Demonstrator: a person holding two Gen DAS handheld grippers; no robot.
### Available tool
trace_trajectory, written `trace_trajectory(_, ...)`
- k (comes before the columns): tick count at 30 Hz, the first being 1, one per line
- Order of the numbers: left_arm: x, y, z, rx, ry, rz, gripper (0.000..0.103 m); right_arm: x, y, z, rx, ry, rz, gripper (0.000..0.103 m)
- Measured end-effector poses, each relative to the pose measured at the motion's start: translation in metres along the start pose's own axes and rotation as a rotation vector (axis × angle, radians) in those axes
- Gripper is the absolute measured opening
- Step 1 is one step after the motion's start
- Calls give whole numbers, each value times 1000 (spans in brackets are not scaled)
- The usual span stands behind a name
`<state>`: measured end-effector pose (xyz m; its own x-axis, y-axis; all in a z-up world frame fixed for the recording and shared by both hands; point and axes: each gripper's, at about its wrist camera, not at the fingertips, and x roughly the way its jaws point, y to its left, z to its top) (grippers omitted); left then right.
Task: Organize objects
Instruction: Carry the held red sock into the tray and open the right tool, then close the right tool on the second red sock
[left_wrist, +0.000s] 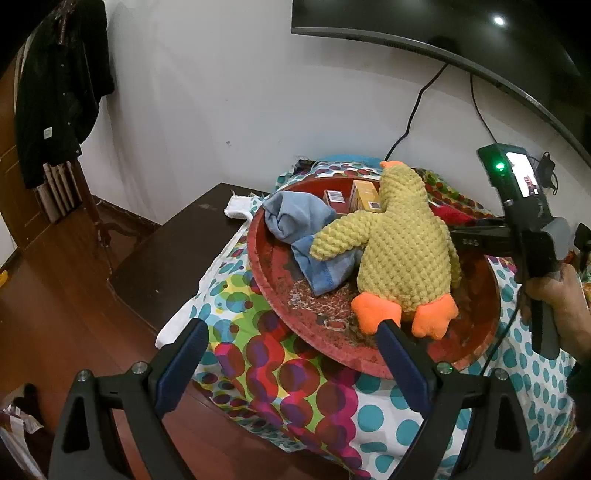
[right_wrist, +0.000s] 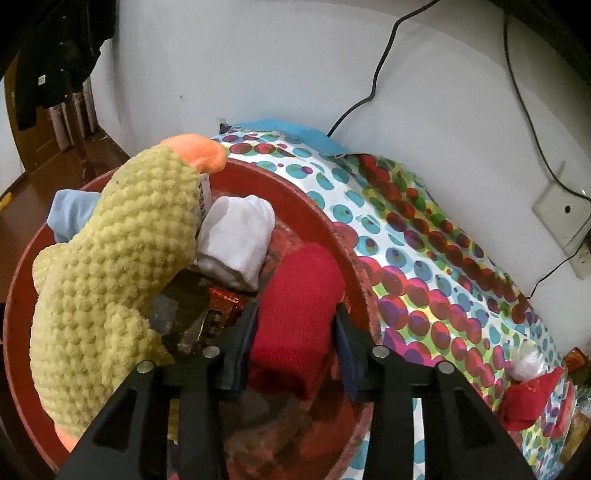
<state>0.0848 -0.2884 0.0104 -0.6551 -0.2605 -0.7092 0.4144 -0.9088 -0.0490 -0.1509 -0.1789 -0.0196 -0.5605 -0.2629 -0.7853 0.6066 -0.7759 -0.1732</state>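
Red cloth, rolled into a thick bundle, is lying inside the red bowl near its right rim, its long axis running away from the right wrist camera toward the wall. The right gripper is straddling the near end, its fingers standing slightly apart on either side; whether the pads are pressing I cannot tell. The left gripper is hovering at the bowl's near edge with fingers spread wide and nothing between them. Sharing the bowl are a yellow knitted duck, head toward the wall, a blue cloth, a white cloth and two small boxes showing barcodes. The bowl is sitting on a dotted tablecloth over a dark table, beside a white wall.
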Motion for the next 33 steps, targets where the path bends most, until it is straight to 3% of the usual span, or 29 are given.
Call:
trace_trajectory(3,1,0,-1,-8,8,-6,95,-12,-5,-3,15,-24,0,54)
trace_trajectory(8,-5,-4,-1,-4,-5,-6,95,-37,-16,-10,22,-59,-11,56)
trace_trajectory(11,-6,-9,-1,5,-3,-12,95,-56,-32,-21,60,-86,-18,68)
trace_trajectory(13,-8,-13,-1,8,-7,-16,95,-66,-48,-33,83,-95,-46,69)
trace_trajectory(20,-12,-30,-4,41,-13,-28,95,-68,-133,-86,224,-22,-193,70)
trace_trajectory(24,-13,-39,-6,60,-16,-33,95,-62,-185,-114,325,28,-260,78)
trace_trajectory(28,-12,-45,-7,83,-5,-38,95,-51,-223,-133,422,59,-264,79)
trace_trajectory(33,-13,-52,-9,120,-11,-37,95,-40,-236,-137,461,39,-265,84)
